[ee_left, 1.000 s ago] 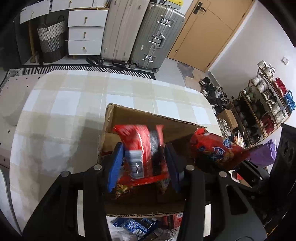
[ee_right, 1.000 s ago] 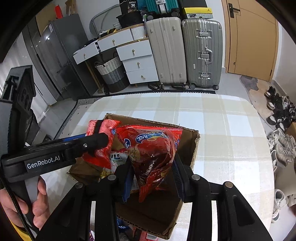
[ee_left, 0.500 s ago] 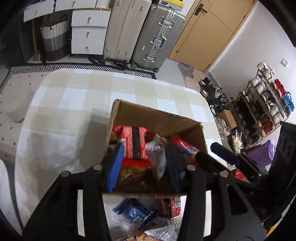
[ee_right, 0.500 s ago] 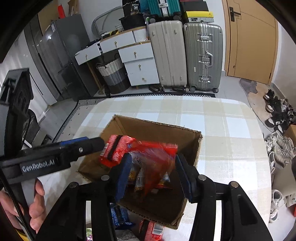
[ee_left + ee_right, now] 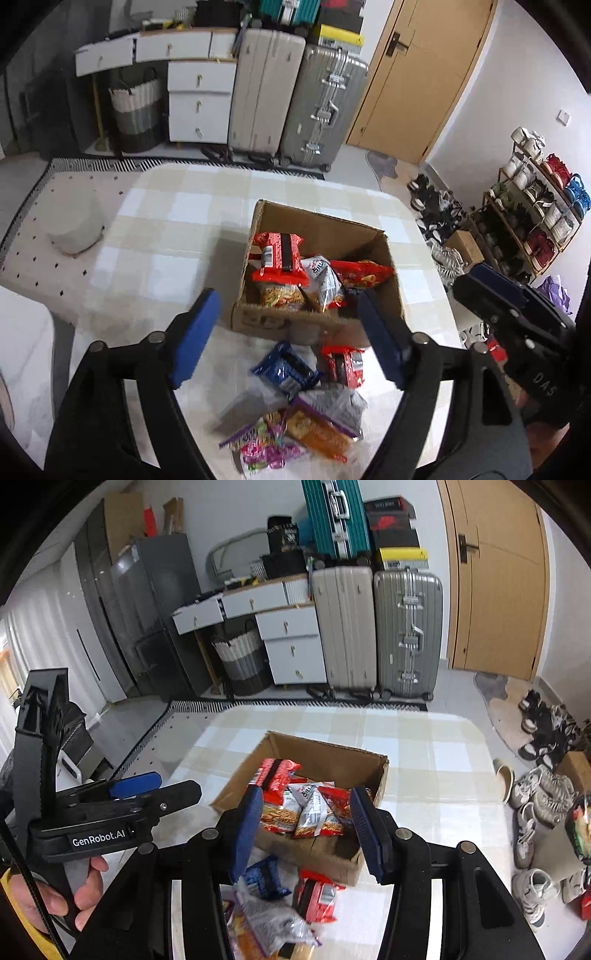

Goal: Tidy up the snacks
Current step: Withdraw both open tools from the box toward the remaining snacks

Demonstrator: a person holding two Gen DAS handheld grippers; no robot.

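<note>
The left gripper [image 5: 288,332], its jaws just having been opening, is hovering released and empty. Four snack packets [image 5: 291,266] are showing in the one cardboard box [image 5: 317,325] mid-tabletop [image 5: 155,236]; others are lying blurred, labels unreadable, toward the near edge. The right gripper [image 5: 308,830], reading "GenRobot.AI" on its neighbour, is standing parted, holding nothing.

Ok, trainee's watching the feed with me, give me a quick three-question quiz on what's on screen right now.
1. True or false: both grippers, the left gripper and the right gripper, hold nothing.
2. Where does the blue snack packet lie? A) in the cardboard box B) on the table in front of the box C) in a gripper
3. Fill in: the tablecloth pattern is ____.

Key: 1 true; 2 B; 3 checked.
</note>
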